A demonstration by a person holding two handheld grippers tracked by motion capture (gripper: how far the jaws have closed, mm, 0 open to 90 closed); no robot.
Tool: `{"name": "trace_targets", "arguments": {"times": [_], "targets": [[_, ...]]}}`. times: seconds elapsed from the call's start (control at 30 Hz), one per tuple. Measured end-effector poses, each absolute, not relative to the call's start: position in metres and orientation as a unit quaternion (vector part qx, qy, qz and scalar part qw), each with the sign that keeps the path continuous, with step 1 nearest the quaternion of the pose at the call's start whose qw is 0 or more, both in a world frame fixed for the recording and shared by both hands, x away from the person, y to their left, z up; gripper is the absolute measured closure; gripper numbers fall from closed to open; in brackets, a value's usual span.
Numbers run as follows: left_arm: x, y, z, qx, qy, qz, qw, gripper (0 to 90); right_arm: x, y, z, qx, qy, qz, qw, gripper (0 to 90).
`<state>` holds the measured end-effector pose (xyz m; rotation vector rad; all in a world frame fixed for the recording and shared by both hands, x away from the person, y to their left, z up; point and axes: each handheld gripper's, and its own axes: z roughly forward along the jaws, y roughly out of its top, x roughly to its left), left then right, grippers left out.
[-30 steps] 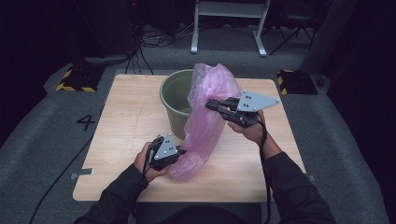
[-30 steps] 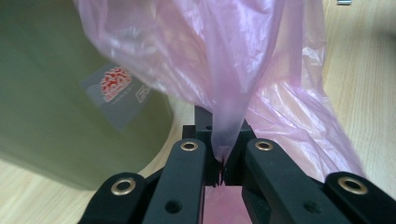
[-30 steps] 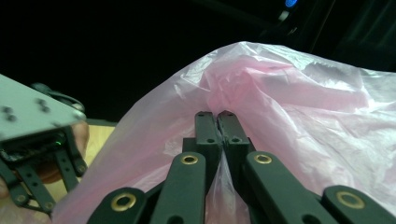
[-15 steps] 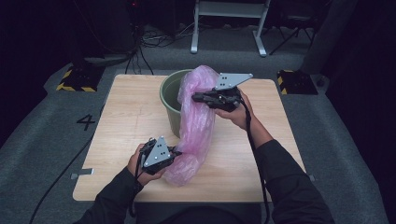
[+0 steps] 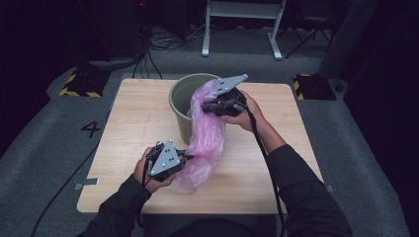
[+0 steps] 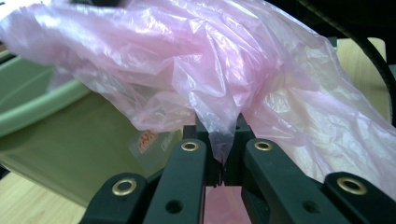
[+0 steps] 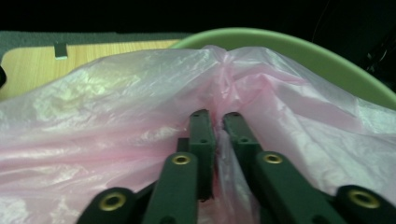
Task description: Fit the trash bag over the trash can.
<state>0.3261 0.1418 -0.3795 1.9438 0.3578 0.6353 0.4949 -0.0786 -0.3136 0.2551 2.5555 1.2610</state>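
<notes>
R gripper [image 5: 206,105] shifted left over 1 bin [image 5: 184,96], jaws easing apart | L gripper [image 5: 189,157] clamps 1 bag [image 5: 207,138]

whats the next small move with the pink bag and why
Probably let the right hand-held gripper drop its edge over the green bin rim: it holds the pink bag right there, jaws just easing open, film between them. The left hand-held gripper pinches the lower end.

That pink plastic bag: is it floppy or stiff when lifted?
Probably very floppy: the pink bag sags and crumples between the two grippers. Likely light, since thin, see-through film drapes over the green bin. Possibly slippery, being glossy.
</notes>
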Motion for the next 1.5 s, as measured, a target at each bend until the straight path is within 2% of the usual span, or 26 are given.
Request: {"name": "trace_targets", "arguments": {"times": [0.1,0.27,0.47,0.53,0.57,0.7,0.8,0.93,0.97,1.07,1.1,1.17,1.23,1.33,1.5], "targets": [[0.326,0.143,-0.374,0.803,0.149,0.271,0.509,88.6,0.497,-0.078,-0.312,0.092,0.886,0.436,0.132,74.1],[0.325,0.151,-0.366,0.796,0.161,0.279,0.513,88.9,0.501,-0.086,-0.309,0.124,0.868,0.456,0.15,55.2],[0.324,0.159,-0.361,0.789,0.177,0.289,0.512,88.9,0.51,-0.101,-0.304,0.174,0.844,0.482,0.157,41.8],[0.325,0.161,-0.36,0.788,0.178,0.293,0.512,88.9,0.511,-0.106,-0.302,0.182,0.834,0.499,0.151,42.9],[0.326,0.161,-0.36,0.787,0.179,0.293,0.513,88.9,0.512,-0.106,-0.302,0.187,0.833,0.494,0.163,44.9],[0.326,0.161,-0.359,0.786,0.18,0.294,0.513,88.9,0.517,-0.1,-0.307,0.189,0.854,0.453,0.171,71.0],[0.326,0.162,-0.358,0.786,0.181,0.294,0.513,88.9,0.519,-0.094,-0.311,0.183,0.87,0.432,0.155,81.5],[0.322,0.163,-0.354,0.781,0.18,0.296,0.52,88.9,0.52,-0.086,-0.314,0.165,0.88,0.427,0.129,84.2],[0.321,0.163,-0.352,0.781,0.177,0.298,0.52,88.9,0.519,-0.085,-0.314,0.158,0.881,0.427,0.125,83.6],[0.317,0.167,-0.348,0.777,0.177,0.308,0.52,88.9,0.516,-0.086,-0.31,0.153,0.875,0.442,0.123,71.5],[0.317,0.169,-0.346,0.775,0.179,0.31,0.52,88.9,0.516,-0.086,-0.31,0.153,0.875,0.442,0.123,71.5],[0.316,0.174,-0.344,0.771,0.184,0.313,0.523,88.9,0.517,-0.091,-0.308,0.165,0.868,0.449,0.131,61.6],[0.315,0.176,-0.344,0.771,0.186,0.317,0.52,88.9,0.518,-0.095,-0.306,0.177,0.861,0.456,0.139,57.2],[0.315,0.178,-0.343,0.771,0.189,0.322,0.516,89.0,0.52,-0.102,-0.302,0.195,0.845,0.476,0.147,53.9],[0.315,0.179,-0.34,0.77,0.19,0.322,0.517,89.0,0.526,-0.101,-0.305,0.221,0.845,0.459,0.163,53.4]]}}
